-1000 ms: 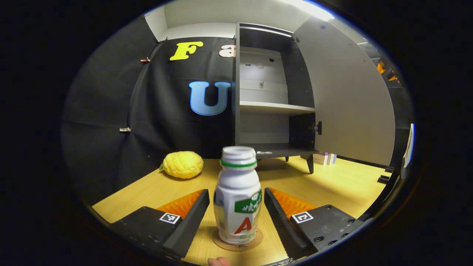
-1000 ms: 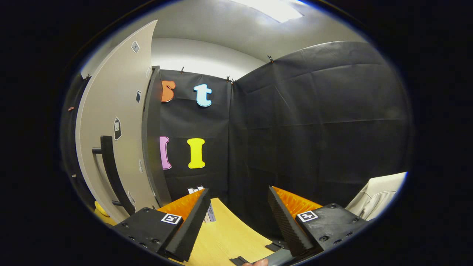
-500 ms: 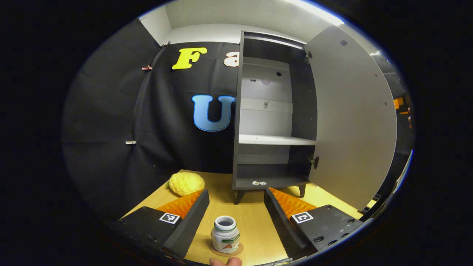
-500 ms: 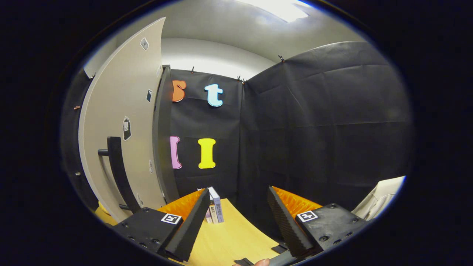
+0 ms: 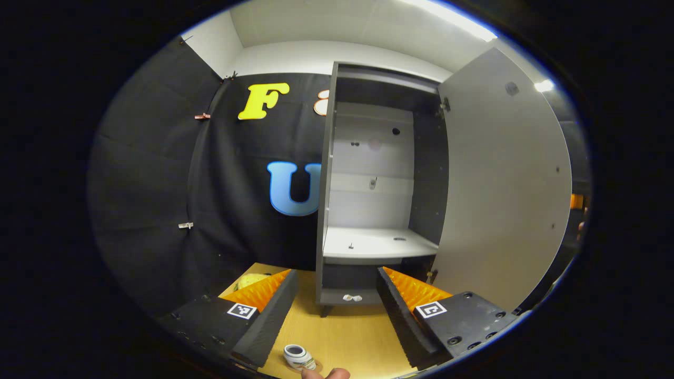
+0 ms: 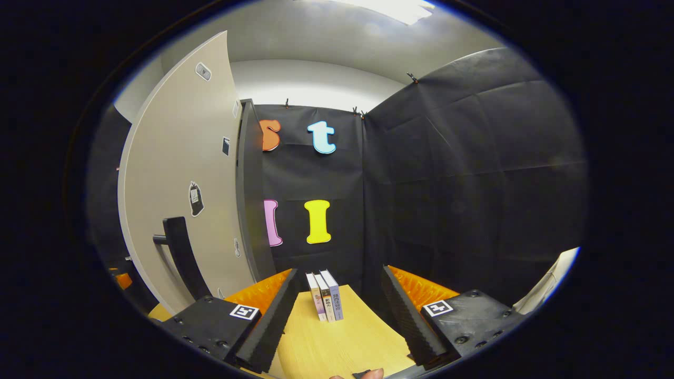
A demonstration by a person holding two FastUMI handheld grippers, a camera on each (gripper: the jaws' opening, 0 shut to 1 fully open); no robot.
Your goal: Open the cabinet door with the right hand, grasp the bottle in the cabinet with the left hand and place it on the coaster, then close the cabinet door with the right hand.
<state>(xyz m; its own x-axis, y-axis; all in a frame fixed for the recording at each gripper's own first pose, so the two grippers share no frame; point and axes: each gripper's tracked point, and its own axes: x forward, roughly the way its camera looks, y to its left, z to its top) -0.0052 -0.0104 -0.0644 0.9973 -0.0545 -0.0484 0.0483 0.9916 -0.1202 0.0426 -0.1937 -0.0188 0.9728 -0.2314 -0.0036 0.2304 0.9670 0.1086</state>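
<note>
The small white bottle (image 5: 298, 357) with a green band stands on the round coaster (image 5: 315, 367) on the wooden table, far below my left gripper (image 5: 337, 310). That gripper is open and holds nothing. The dark cabinet (image 5: 371, 189) stands ahead with its pale door (image 5: 505, 184) swung wide to the right; its shelves hold no bottle. In the right gripper view the door's outer face (image 6: 181, 189) with its dark bar handle (image 6: 181, 258) is at the left. My right gripper (image 6: 337, 316) is open and empty, to the right of that handle and apart from it.
A yellow bumpy fruit-like object (image 5: 247, 284) lies on the table (image 5: 342, 337) left of the cabinet, partly behind my left finger. Three upright books (image 6: 326, 302) stand on the table ahead of the right gripper. A pale sleeve (image 6: 547, 287) shows at the far right.
My left gripper has risen and drawn back from the bottle, which stays on the coaster and now looks small and low. The right gripper has shifted so the books come into view.
</note>
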